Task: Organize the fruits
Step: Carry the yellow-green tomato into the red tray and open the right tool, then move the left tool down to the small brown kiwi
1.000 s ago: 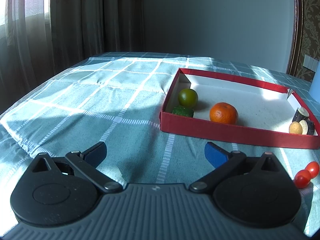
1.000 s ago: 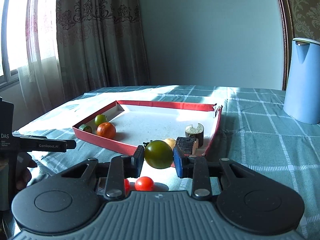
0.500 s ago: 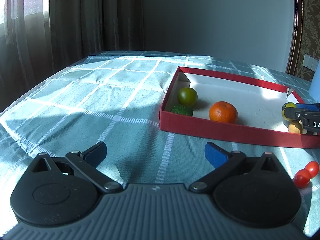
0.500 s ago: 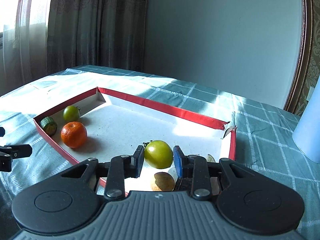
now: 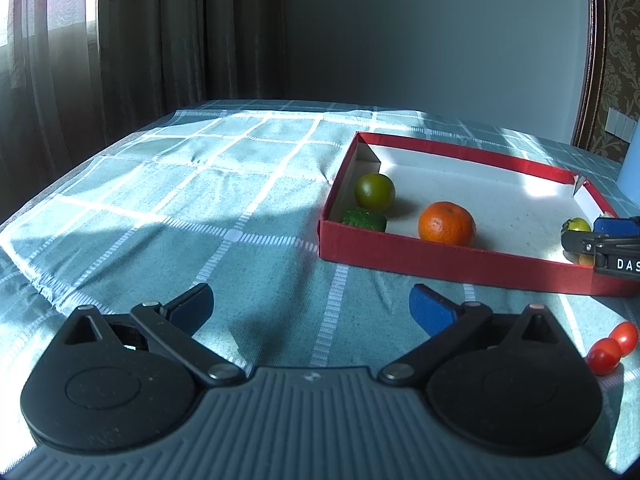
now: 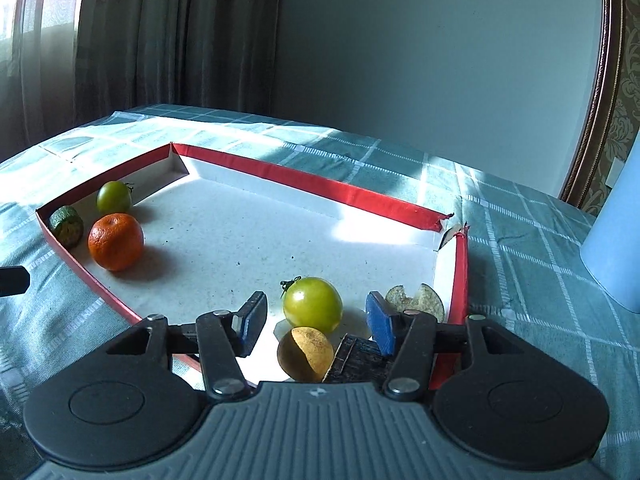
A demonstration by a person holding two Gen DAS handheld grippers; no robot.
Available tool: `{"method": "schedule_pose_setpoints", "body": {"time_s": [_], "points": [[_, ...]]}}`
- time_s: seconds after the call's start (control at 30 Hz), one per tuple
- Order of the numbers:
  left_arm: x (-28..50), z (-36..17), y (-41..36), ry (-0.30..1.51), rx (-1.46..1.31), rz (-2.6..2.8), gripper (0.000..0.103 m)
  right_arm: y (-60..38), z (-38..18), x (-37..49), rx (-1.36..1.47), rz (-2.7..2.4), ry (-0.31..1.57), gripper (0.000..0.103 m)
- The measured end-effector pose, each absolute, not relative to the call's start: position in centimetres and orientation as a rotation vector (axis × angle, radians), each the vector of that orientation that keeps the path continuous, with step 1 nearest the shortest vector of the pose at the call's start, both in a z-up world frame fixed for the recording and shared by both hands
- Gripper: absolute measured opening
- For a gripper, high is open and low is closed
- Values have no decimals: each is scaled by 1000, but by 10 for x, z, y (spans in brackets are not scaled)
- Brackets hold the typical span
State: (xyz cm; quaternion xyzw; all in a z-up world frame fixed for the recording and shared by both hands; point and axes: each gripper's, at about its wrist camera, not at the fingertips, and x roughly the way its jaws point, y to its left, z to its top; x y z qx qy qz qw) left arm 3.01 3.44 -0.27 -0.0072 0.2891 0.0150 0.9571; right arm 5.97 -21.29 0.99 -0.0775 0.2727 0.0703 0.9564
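A red-walled box [image 6: 328, 190] with a white floor holds an orange [image 6: 115, 241], a green tomato [image 6: 114, 197] and a dark green fruit [image 6: 66, 221] at its left end. My right gripper [image 6: 316, 320] is open over the box's near right corner. A green tomato [image 6: 312, 305] sits on the floor between its fingers, free of both pads. A brown round fruit [image 6: 306, 355] and dark slices [image 6: 416, 300] lie beside it. My left gripper [image 5: 312, 308] is open and empty over the cloth before the box [image 5: 440, 256]. Red cherry tomatoes [image 5: 612, 348] lie on the cloth at the right.
A teal checked cloth [image 5: 180, 200] covers the table. A light blue kettle [image 6: 616, 240] stands at the right of the box. Curtains [image 6: 140, 32] hang behind the table's far left edge.
My right gripper carried the green tomato over the box wall, lowered it to the floor and opened. The tomato now rests in the box. My left gripper has not moved.
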Motion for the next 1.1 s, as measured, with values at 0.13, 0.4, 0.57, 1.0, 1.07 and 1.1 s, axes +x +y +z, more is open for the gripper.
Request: {"method": "schedule_pose_setpoints", "body": {"time_s": [0.13,0.4,0.57,1.0,1.07,1.1], "points": [[30,-3,34,587,-14,30,103,-225,26,33,-94,151,476,54],[30,-3,35,586,-13,35,103,-268,34,-34,49,114,373,68],[29,-2,35,579,-10,29,103,-289,17,-50,100,76,423,71],[20,3,27,552,9,-47,103,-303,7,-42,190,69,486,82],[13,6,22,533,25,-78,103,-305,7,-42,207,69,488,82],[9,8,18,524,36,-97,103,-306,6,-42,212,69,491,82]]}}
